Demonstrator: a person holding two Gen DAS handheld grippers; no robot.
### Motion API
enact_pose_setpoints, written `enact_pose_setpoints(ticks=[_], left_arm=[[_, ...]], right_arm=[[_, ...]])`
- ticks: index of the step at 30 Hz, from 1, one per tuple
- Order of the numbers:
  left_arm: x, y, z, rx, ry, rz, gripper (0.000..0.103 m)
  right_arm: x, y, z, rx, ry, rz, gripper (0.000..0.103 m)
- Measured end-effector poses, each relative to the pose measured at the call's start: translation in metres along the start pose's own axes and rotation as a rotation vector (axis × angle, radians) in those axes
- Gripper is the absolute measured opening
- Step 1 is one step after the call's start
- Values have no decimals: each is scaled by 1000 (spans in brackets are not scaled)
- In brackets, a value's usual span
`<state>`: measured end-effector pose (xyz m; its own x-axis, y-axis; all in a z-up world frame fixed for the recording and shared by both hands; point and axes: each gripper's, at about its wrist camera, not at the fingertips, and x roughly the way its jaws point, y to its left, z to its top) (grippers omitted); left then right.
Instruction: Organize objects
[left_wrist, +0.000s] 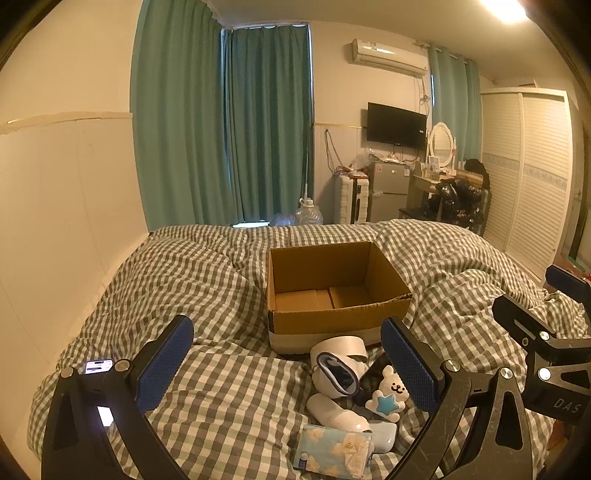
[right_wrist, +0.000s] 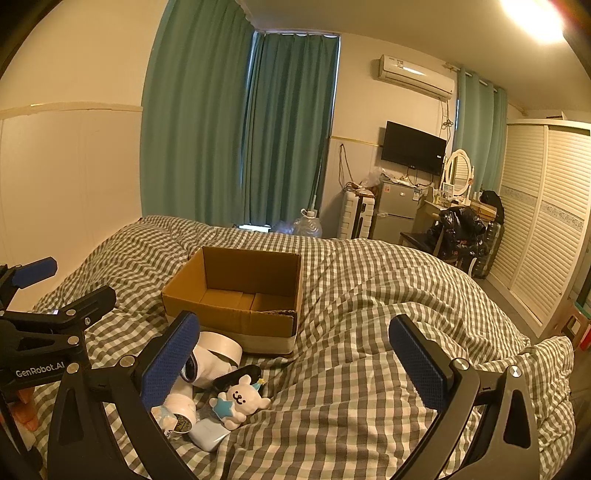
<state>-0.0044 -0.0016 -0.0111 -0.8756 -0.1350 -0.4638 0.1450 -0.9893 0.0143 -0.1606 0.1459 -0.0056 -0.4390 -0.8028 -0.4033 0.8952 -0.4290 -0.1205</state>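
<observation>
The left gripper (left_wrist: 288, 354) and right gripper (right_wrist: 295, 350) are hanging over the checked bedcover (right_wrist: 369, 295), jaws spread apart, gripping nothing. The cardboard box (left_wrist: 332, 291) is sitting at 12 o'clock; the bear toy (right_wrist: 240, 400), tissue pack (left_wrist: 332, 452) and white roll (left_wrist: 343, 347) are lying at 6 o'clock.

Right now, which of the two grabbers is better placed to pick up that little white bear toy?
Probably the left gripper: its open jaws frame the pile, with the bear toy beside its right finger. The right gripper is open over bare blanket, the bear off to its left.
</observation>
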Motion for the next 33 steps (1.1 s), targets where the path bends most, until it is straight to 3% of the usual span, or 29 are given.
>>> enact_pose_setpoints(ticks=[19, 33], left_arm=[[0, 2, 2, -16, 3, 10, 103], [-5, -3, 2, -30, 10, 77, 103]], right_arm=[[-3, 6, 3, -27, -6, 12, 103], [-12, 8, 6, -38, -16, 1, 103]])
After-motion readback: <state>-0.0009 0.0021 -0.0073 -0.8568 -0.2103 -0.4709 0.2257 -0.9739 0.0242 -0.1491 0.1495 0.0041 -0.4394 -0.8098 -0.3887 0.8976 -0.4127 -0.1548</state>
